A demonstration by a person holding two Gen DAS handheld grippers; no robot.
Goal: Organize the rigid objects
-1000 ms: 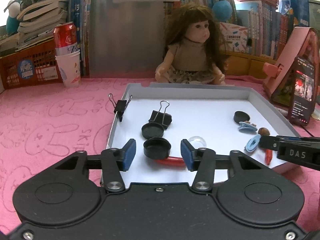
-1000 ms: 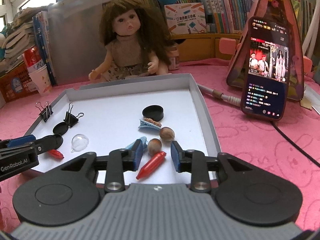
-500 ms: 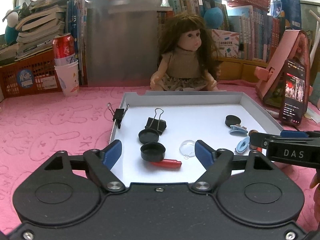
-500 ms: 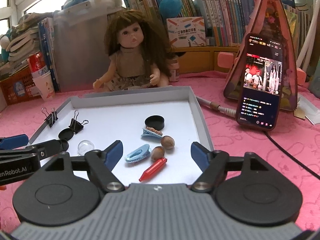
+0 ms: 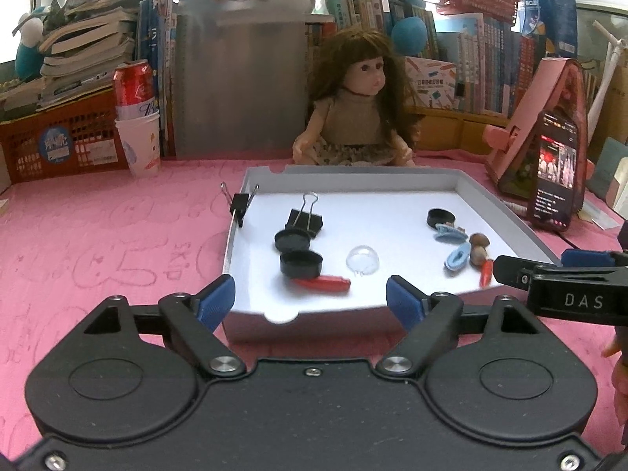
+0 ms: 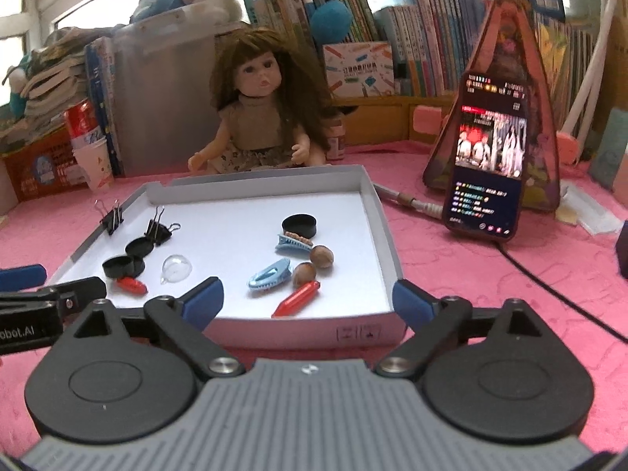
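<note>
A shallow white tray (image 5: 506, 216) (image 6: 382, 231) on the pink cloth holds small items: black caps (image 5: 301, 263) (image 6: 300, 225), binder clips (image 5: 304, 218) (image 6: 159, 229), a clear dome (image 5: 362, 261) (image 6: 177, 267), red pieces (image 5: 324, 283) (image 6: 297, 298), blue hair clips (image 5: 457, 256) (image 6: 270, 274) and nuts (image 5: 479, 240) (image 6: 322, 256). My left gripper (image 5: 311, 300) is open and empty just before the tray's near edge. My right gripper (image 6: 308, 300) is open and empty at the near right corner.
A doll (image 5: 363, 114) sits behind the tray. A phone (image 6: 488, 157) leans on a pink stand at the right, with a cable (image 6: 408, 202) beside it. A red can in a paper cup (image 5: 135, 117) and an orange crate (image 5: 51, 141) stand at the back left. Books line the back.
Both grippers opened wide and pulled back from over the tray to just before its near edge. The items in the tray stayed put.
</note>
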